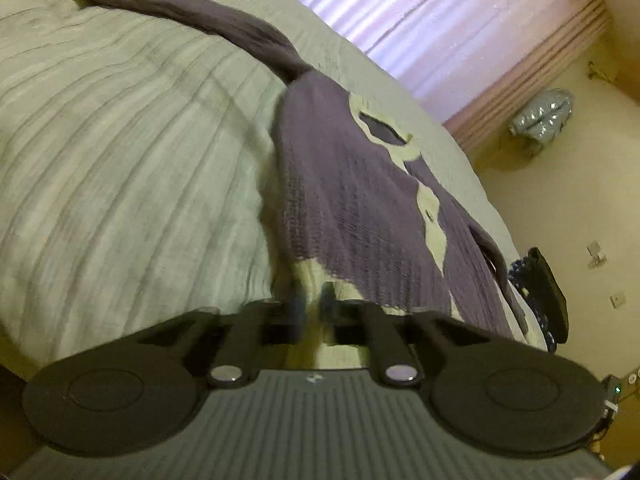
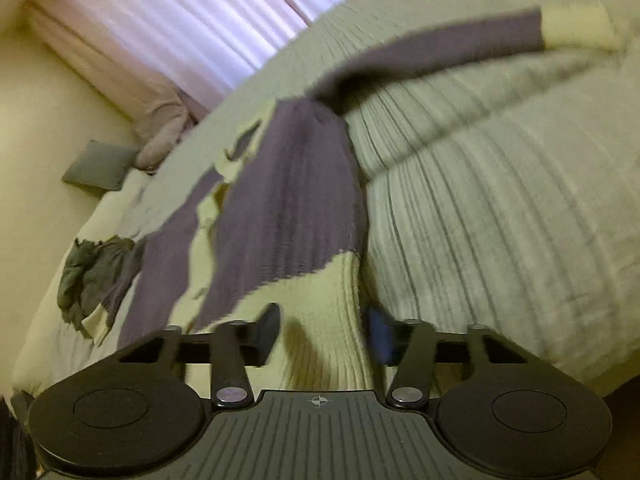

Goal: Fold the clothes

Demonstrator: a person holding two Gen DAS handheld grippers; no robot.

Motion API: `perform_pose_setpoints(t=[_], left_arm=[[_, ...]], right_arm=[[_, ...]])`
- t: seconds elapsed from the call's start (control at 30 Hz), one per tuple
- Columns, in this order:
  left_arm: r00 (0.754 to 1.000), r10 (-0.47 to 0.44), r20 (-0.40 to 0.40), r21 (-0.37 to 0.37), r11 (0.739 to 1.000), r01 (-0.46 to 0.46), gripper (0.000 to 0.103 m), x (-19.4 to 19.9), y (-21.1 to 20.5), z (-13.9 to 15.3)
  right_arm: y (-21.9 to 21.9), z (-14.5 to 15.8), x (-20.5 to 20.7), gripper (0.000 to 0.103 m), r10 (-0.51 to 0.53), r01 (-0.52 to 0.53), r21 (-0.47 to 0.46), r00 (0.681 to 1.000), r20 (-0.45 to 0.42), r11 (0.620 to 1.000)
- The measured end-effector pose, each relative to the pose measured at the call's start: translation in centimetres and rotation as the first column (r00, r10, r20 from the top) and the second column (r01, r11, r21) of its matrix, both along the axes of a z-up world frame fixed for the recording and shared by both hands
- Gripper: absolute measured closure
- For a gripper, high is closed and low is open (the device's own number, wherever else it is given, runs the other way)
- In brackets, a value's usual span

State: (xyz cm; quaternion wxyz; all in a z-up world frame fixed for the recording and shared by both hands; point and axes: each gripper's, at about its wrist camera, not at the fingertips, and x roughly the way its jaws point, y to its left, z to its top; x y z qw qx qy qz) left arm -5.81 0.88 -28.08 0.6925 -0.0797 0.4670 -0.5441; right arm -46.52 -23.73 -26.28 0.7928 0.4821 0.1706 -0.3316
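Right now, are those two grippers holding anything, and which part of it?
Both hold the purple cardigan by its cream bottom hem: the left gripper is shut on one end, the right gripper on the other.

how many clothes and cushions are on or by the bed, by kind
purple and cream cardigan: 1
crumpled grey garment: 1
dark garment at the bed's edge: 1
grey cushion: 1
pink cushion: 1
total: 5
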Motion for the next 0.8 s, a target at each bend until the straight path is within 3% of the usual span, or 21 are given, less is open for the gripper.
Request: perform_pose_setpoints(t=[0.03, 0.13, 0.27, 0.33, 0.4, 0.47, 0.57, 0.63, 0.67, 0.77, 0.8], left_arm=[[0.999, -0.001, 0.040, -0.014, 1.000, 0.002, 0.099, 0.0, 0.3, 0.6], [0.991, -0.005, 0.132, -0.040, 0.999, 0.010, 0.098, 0.4, 2.1, 2.4], [0.976, -0.084, 0.201, 0.129, 0.990, 0.058, 0.096, 0.0, 1.0, 1.0], [0.963, -0.111, 0.246, 0.136, 0.988, 0.079, 0.094, -0.6, 1.0, 2.1], [0.962, -0.092, 0.256, 0.099, 0.993, 0.068, 0.094, -0.2, 1.5, 3.6], [0.967, -0.053, 0.249, 0.055, 0.998, 0.041, 0.094, 0.7, 2.0, 4.9], [0.974, 0.003, 0.229, -0.008, 1.000, -0.001, 0.094, 2.2, 1.7, 6.3], [0.977, 0.024, 0.213, -0.032, 0.999, -0.018, 0.094, 2.7, 1.0, 6.6], [0.979, 0.030, 0.201, -0.033, 0.999, -0.024, 0.094, 3.0, 0.4, 6.6], [0.983, 0.031, 0.179, -0.015, 0.999, -0.029, 0.094, 3.2, -1.1, 6.0], [0.984, 0.031, 0.173, -0.007, 1.000, -0.031, 0.094, 3.3, -1.6, 5.8]], right_arm=[[-0.2, -0.2, 0.0, 0.096, -0.010, 0.009, 0.022, 1.000, 0.011, 1.000], [-0.2, 1.3, -1.7, 0.097, -0.043, 0.043, -0.025, 0.999, -0.007, 0.999], [-0.6, 0.5, -2.7, 0.097, 0.002, 0.000, 0.027, 0.999, -0.044, 1.000], [-1.0, 0.8, -3.2, 0.081, 0.015, -0.014, 0.040, 1.000, -0.026, 0.999], [-1.4, 2.3, -5.3, 0.037, -0.070, 0.069, 0.014, 0.997, 0.034, 0.997], [-2.2, 3.5, -7.8, 0.029, -0.168, 0.168, 0.006, 0.980, 0.107, 0.986], [-5.9, 2.9, -12.8, 0.030, -0.377, 0.368, 0.081, 0.899, 0.225, 0.926], [-8.7, 1.4, -16.0, 0.031, -0.512, 0.489, 0.152, 0.810, 0.285, 0.859], [-10.0, 0.5, -17.3, 0.039, -0.570, 0.537, 0.191, 0.763, 0.306, 0.822], [-13.3, -2.7, -19.9, 0.045, -0.698, 0.611, 0.337, 0.624, 0.351, 0.716], [-14.3, -3.5, -20.3, 0.051, -0.718, 0.624, 0.356, 0.602, 0.349, 0.696]])
